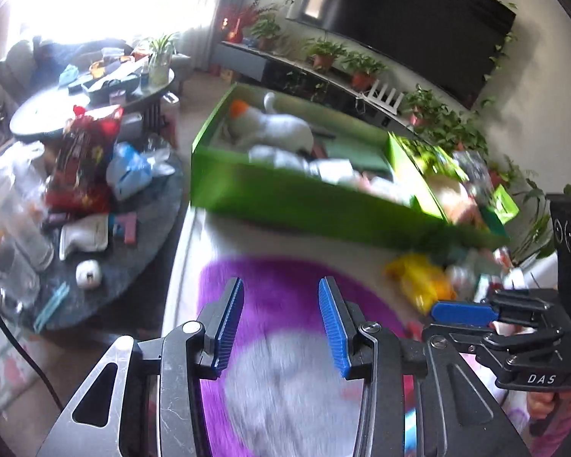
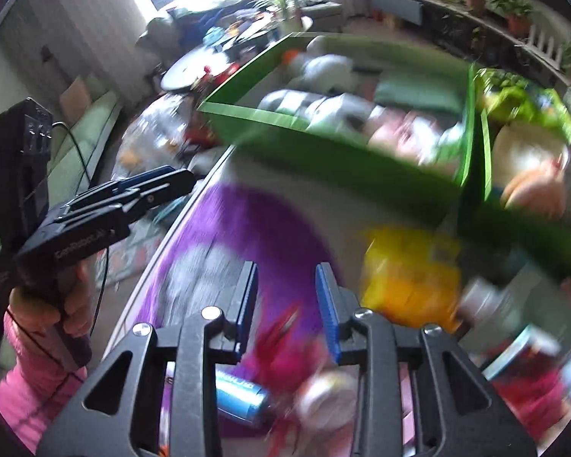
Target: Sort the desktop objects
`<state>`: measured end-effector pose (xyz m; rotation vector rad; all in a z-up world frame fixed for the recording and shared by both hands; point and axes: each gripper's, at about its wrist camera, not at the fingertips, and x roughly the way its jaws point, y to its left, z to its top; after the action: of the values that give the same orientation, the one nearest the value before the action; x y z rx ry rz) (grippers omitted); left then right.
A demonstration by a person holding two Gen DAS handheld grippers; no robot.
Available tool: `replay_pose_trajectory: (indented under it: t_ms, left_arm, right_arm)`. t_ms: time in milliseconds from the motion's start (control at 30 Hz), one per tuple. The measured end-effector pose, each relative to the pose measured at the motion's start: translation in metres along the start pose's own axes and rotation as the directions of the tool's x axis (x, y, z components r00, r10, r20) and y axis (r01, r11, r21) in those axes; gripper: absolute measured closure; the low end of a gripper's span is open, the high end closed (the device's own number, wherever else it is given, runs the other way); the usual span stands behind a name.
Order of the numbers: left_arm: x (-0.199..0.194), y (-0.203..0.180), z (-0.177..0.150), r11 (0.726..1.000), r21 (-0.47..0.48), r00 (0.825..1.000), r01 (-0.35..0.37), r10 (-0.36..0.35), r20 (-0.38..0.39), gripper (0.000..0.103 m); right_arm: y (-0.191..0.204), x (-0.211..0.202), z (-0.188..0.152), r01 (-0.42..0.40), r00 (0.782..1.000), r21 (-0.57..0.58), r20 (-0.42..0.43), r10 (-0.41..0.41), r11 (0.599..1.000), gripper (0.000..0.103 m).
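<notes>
Purple plush (image 1: pixel 270 285), yellow toy (image 1: pixel 418 278), green box (image 1: pixel 285 194)

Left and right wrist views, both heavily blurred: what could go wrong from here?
1. Small items, a blue cylinder and a red feathery thing, crowd under the right gripper; it might pinch the wrong one.
2. The fluffy purple and grey mat lies under the empty left gripper, which could snag its pile.
3. The two grippers are close together and might collide.
</notes>
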<state>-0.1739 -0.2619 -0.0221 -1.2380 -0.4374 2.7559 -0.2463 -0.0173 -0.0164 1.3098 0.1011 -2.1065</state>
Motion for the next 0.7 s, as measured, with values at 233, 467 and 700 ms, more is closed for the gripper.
replay_pose_trajectory:
  t_ms: [233, 467, 700]
  left_arm:
    - [-0.025, -0.027, -0.037, 0.997, 0.079, 1.000, 0.004, -0.004, 0.006, 0.062]
    - [-0.058, -0.045, -0.060, 0.990, 0.138, 0.999, -0.022, 0.017, 0.039, 0.061]
    - [-0.072, -0.047, -0.094, 0.995, 0.095, 1.000, -0.023, 0.023, 0.001, 0.061]
  right_arm:
    - [0.015, -0.020, -0.052, -0.043, 0.999, -0.002, -0.022, 0.043, 0.999, 0.070]
    - [0.021, -0.038, -0.088, -0.043, 0.999, -0.003, -0.003, 0.043, 0.999, 0.070]
    - [0.027, -0.030, -0.110, -0.040, 0.999, -0.023, -0.007, 0.040, 0.999, 0.070]
